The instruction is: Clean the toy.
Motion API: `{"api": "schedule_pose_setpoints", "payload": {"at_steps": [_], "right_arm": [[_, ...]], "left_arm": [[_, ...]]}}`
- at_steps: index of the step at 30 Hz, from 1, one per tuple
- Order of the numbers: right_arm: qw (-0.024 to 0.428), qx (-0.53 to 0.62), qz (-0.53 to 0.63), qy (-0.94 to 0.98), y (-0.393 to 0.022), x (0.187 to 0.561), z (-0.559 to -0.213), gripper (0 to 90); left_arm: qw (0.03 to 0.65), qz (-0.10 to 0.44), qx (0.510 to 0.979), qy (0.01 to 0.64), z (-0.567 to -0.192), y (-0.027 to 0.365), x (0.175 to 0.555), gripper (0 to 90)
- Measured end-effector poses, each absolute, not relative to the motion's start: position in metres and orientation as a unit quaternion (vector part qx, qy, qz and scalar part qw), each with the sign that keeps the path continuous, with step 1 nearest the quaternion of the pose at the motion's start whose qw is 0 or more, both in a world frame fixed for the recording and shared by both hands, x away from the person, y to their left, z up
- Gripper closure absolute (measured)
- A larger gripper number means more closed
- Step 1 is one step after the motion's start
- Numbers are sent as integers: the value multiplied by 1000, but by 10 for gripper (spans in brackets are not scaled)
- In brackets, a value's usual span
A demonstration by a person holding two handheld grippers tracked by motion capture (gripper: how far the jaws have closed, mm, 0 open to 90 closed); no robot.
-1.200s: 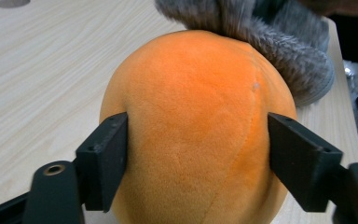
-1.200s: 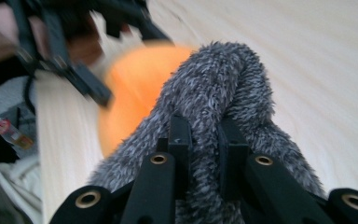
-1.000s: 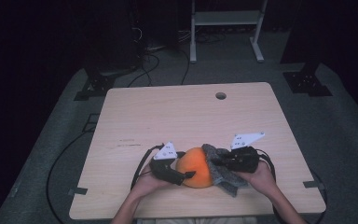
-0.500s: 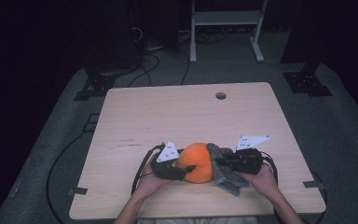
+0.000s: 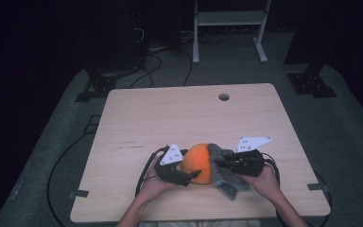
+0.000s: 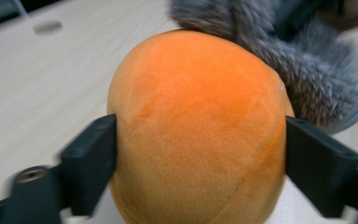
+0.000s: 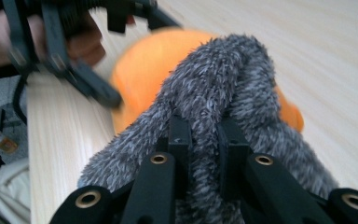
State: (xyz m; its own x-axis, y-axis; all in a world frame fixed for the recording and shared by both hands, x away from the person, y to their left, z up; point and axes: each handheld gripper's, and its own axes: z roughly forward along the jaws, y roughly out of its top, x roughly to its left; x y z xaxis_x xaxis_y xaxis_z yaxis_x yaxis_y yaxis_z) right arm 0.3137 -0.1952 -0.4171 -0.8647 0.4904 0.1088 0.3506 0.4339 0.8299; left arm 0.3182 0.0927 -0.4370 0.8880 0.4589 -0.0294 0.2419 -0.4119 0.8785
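Low in the middle of the high view, near the table's (image 5: 137, 118) front edge, sits a round orange plush ball (image 5: 197, 163) with a fuzzy grey fabric piece (image 5: 224, 177) draped against its right side. The left claw (image 5: 193, 176) comes in from the lower left, the right claw (image 5: 217, 163) from the lower right, each carried by a hand whose forearm is cut off by the bottom edge.

In the left gripper view the orange plush ball (image 6: 196, 126) takes up the middle of the frame, and the left claw (image 6: 200, 154) straddles it: one black jaw lies against its left flank, the other against its right. Its jaws have just been opening and stand wide with the ball between them; the edges are blurred, so whether the pads still press into the plush is hard to say. The ball's underside is cut off at the bottom, and the grey fabric (image 6: 298, 70) covers its upper right.

In the right gripper view the right claw (image 7: 204, 135) is clamped tight on a raised fold of the grey fabric (image 7: 223, 79), the pinched part hidden between the jaws. Behind it the ball (image 7: 154, 65) is half covered, and the left claw (image 7: 100, 93) is a blur in the upper left
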Motion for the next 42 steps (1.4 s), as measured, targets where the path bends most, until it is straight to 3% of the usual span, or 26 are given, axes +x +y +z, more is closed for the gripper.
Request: {"api": "schedule_pose_setpoints", "payload": {"at_steps": [3,5,6,9,10,13,16,19,21,23,26,32,33,36,38,40,41,42], "right_arm": [[68,259,472,840,-200,312,-423,782],[71,258,469,842,-200,312,-422,782],[75,250,473,842,-196,310,-415,782],[84,235,487,837,-189,310,-401,781],[83,232,498,832,-188,311,-396,782],[82,229,501,831,-185,314,-393,783],[73,241,481,840,-185,317,-410,784],[67,254,482,836,-192,317,-419,784],[72,257,477,838,-193,316,-419,783],[76,250,478,839,-190,314,-414,782],[89,230,483,840,-181,310,-402,782],[93,233,486,837,-182,315,-401,784],[90,238,471,844,-183,316,-411,784],[81,247,476,840,-188,316,-417,784],[82,248,475,841,-188,315,-417,784],[78,246,480,838,-184,314,-411,781],[78,246,480,838,-184,314,-411,781],[86,231,484,840,-177,310,-402,781]], "left_arm": [[510,61,822,246,-441,98,327,141],[504,84,826,237,-440,97,323,259],[503,123,828,216,-436,94,318,296],[506,155,824,202,-431,92,313,338],[498,183,828,181,-426,89,309,340],[493,183,832,174,-427,89,308,305],[504,138,825,213,-433,96,317,171],[513,73,815,258,-438,106,329,129],[514,48,814,268,-441,108,332,201],[514,91,817,245,-441,107,326,302],[511,125,822,218,-434,103,321,369],[509,136,824,206,-431,108,319,368],[515,118,821,219,-435,108,322,269],[524,81,810,250,-437,110,330,131],[522,45,807,272,-442,111,336,115],[526,54,806,267,-443,111,335,237],[526,65,807,258,-442,111,332,237],[525,80,810,248,-441,110,329,324]]}}
